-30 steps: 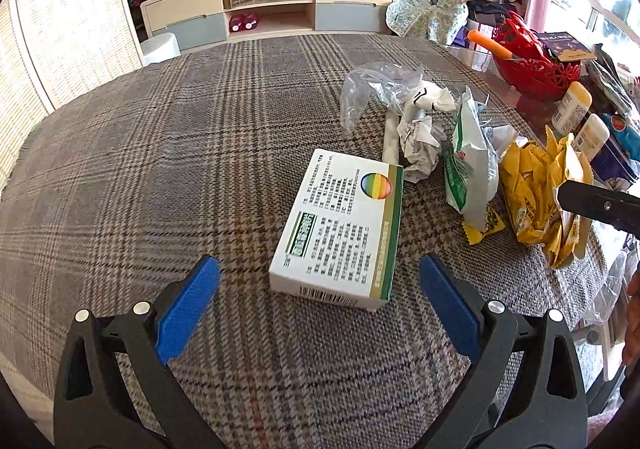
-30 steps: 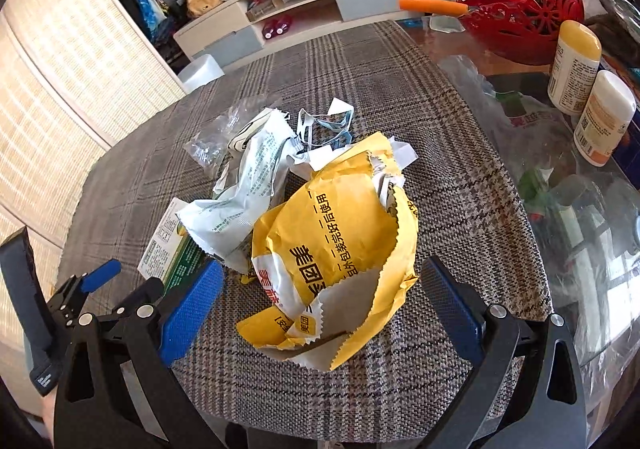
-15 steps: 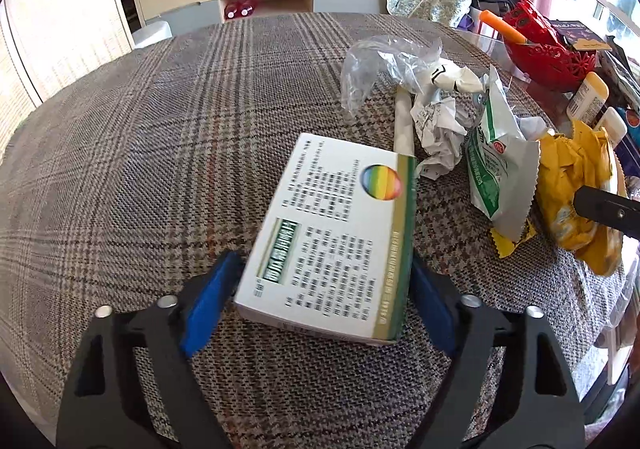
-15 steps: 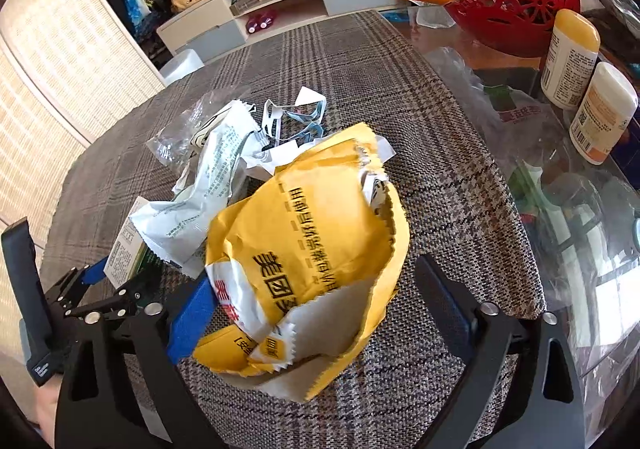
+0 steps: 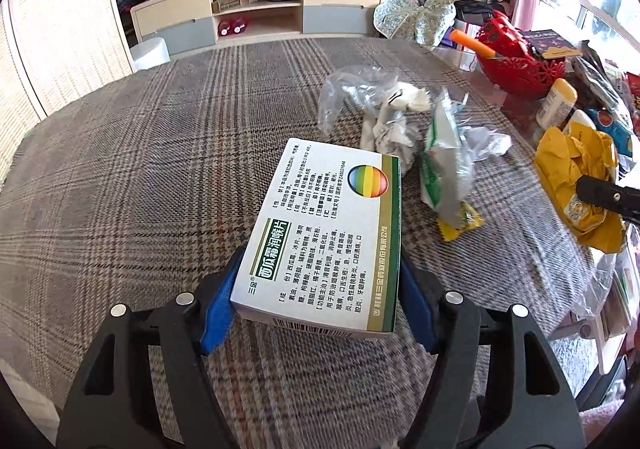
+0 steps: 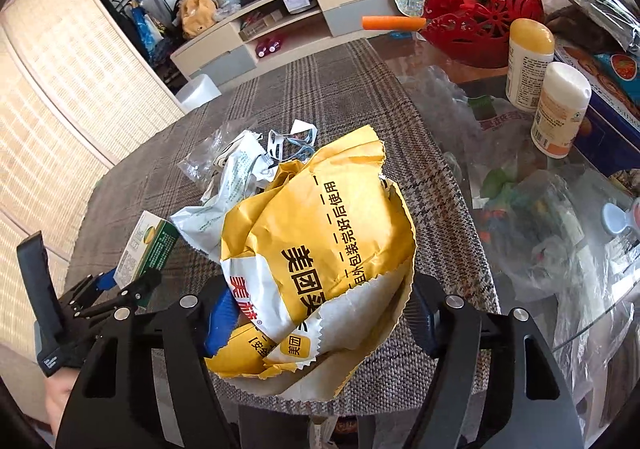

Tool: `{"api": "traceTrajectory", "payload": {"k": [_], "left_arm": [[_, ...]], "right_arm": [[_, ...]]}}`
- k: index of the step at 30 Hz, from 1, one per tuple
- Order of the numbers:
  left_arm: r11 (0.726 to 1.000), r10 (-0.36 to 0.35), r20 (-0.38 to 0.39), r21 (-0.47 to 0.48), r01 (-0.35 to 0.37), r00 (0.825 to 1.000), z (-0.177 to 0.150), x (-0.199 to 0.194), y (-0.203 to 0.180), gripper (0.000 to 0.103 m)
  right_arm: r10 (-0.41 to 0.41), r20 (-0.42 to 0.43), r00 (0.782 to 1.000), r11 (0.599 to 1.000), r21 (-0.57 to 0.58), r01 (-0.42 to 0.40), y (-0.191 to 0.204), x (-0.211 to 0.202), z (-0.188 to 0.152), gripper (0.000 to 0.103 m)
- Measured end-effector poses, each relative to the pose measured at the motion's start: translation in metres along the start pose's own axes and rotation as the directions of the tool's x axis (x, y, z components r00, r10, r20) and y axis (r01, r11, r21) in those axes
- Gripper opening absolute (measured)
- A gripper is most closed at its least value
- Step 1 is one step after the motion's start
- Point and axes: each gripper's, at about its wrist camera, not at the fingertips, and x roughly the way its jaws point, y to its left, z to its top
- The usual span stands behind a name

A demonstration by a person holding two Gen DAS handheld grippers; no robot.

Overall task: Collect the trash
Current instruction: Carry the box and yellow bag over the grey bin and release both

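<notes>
My left gripper (image 5: 318, 299), spread wide a second ago, now pinches the stiff white-and-green cardboard medicine box (image 5: 326, 237) and lifts it off the checked woven tablecloth (image 5: 160, 153). My right gripper (image 6: 320, 323) is closing around the crinkled yellow paper delivery bag (image 6: 320, 249); its right pad is hidden, so probably gripped. Both pieces seem ready to carry away, while the crumpled clear plastic and white wrappers (image 5: 384, 117) remain between them.

Both cams sit on the grippers, angled down, close over the plaid table (image 5: 140, 169). L cam faces the medicine box (image 5: 324, 237), R cam the yellow bag (image 6: 320, 249). Shared: that box, bag, crumpled wrappers (image 5: 400, 121) and red basket (image 6: 480, 25).
</notes>
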Motion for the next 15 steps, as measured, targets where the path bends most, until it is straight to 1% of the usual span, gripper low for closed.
{"api": "traceTrajectory", "payload": {"k": [4,7,9,12,15], "left_arm": [[1.0,-0.012,0.015,-0.018,0.013,1.0,-0.015,-0.031,-0.005,0.067],[0.999,-0.017,0.027,-0.038,0.018,1.0,-0.035,-0.053,-0.01,0.067],[0.999,-0.022,0.027,-0.047,0.024,0.999,-0.053,-0.066,-0.014,0.067],[0.997,-0.041,0.021,-0.058,0.042,0.999,-0.085,-0.079,-0.019,0.067],[0.995,-0.062,0.011,-0.076,0.063,0.998,-0.116,-0.087,-0.025,0.067]], "right_arm": [[0.044,0.007,0.999,0.999,-0.011,-0.044,0.005,-0.019,-0.021,0.071],[0.033,0.012,0.999,0.997,-0.068,-0.032,0.017,-0.034,-0.044,0.071],[0.031,0.018,0.999,0.996,-0.081,-0.03,0.02,-0.042,-0.062,0.071],[0.061,0.001,0.998,0.995,-0.083,-0.061,0.023,-0.05,-0.09,0.071],[0.055,-0.008,0.998,0.993,-0.103,-0.055,0.028,-0.055,-0.114,0.071]]}}
